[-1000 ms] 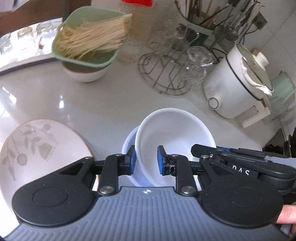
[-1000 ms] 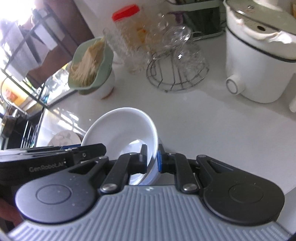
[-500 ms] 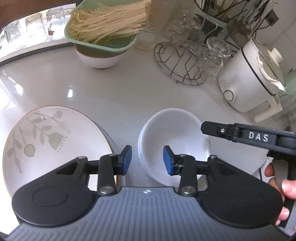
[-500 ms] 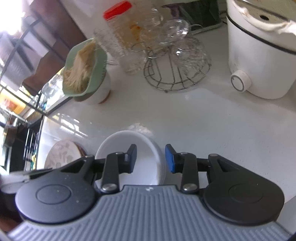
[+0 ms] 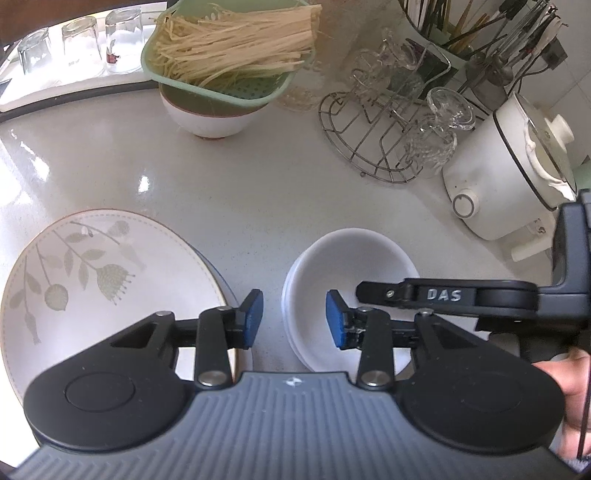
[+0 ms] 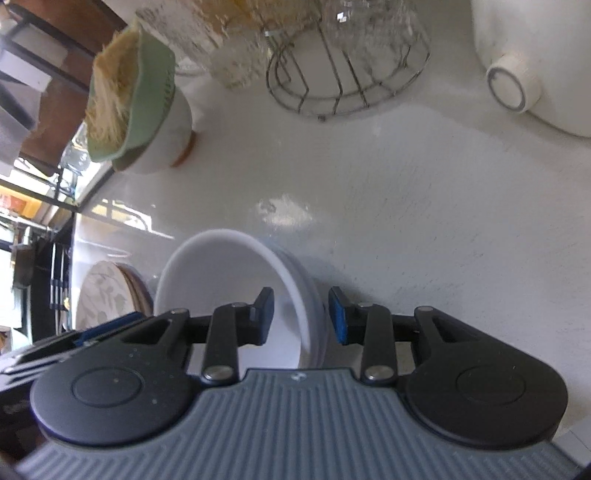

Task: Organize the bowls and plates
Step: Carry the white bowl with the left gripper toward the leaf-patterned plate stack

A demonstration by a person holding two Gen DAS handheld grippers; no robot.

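Note:
A stack of white bowls (image 5: 351,273) sits on the white counter, nested one in another; it also shows in the right wrist view (image 6: 229,273). A stack of plates topped by a leaf-patterned plate (image 5: 92,280) lies to its left, small in the right wrist view (image 6: 107,295). My left gripper (image 5: 293,319) is open and empty, above the near left rim of the bowls. My right gripper (image 6: 297,314) is open, its fingers straddling the right rim of the bowls without gripping. The right gripper's body (image 5: 461,295) shows at the right of the left wrist view.
A green colander of noodles (image 5: 229,55) sits on a white bowl at the back. A wire rack with glasses (image 5: 388,122) and a white electric cooker (image 5: 509,177) stand at the back right. A utensil holder (image 5: 480,29) and upturned glasses (image 5: 74,44) line the far edge.
Both grippers let go of the top white bowl, which now rests nested in the stack. Both opened wider and pulled back and up; the right one has since dipped close to the rim.

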